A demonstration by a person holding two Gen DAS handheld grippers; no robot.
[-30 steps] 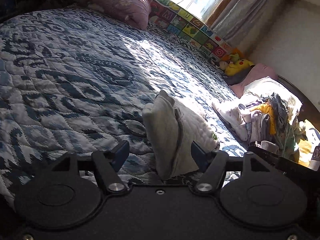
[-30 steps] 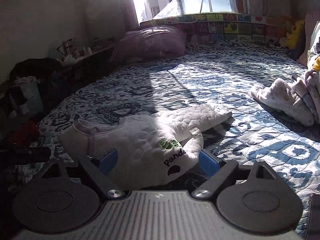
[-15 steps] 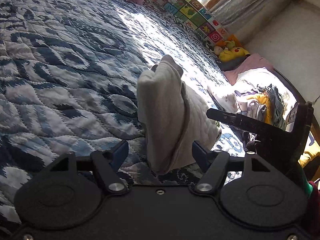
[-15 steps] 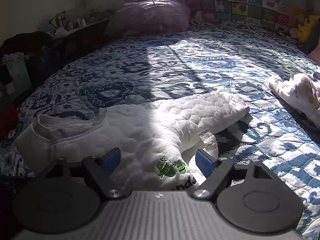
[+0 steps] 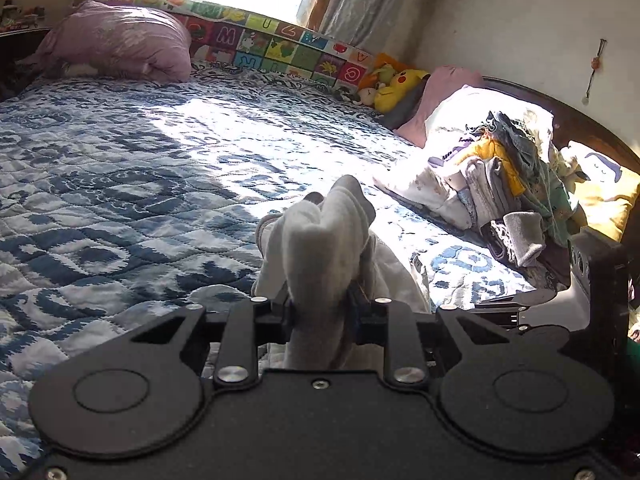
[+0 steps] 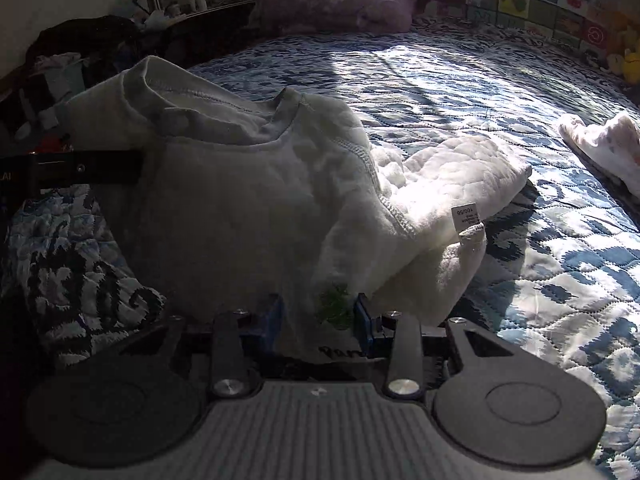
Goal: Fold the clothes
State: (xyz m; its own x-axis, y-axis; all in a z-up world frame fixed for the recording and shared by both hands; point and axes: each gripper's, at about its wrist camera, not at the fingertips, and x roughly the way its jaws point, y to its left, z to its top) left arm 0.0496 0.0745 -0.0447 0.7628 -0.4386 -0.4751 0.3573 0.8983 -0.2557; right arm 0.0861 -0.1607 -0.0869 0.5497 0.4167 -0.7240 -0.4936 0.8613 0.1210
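Here, the left gripper (image 5: 322, 314) is clamped on a bunched fold of the white top (image 5: 320, 240), raised above the quilt (image 5: 120, 184). The right gripper (image 6: 318, 320) pinches the same top (image 6: 240, 200) near its green print (image 6: 336, 304); one sleeve (image 6: 452, 176) lies on the quilt. Clothes pile (image 5: 508, 188) far right.

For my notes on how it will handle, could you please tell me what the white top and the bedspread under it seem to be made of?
White long-sleeved top: soft quilted knit, probably cotton; matte puffy surface, overlock seams, sewn-in label. Blue-and-white patterned bedspread: quilted woven fabric, likely cotton or polyester; stitched padded pattern, slight sheen in sunlight.
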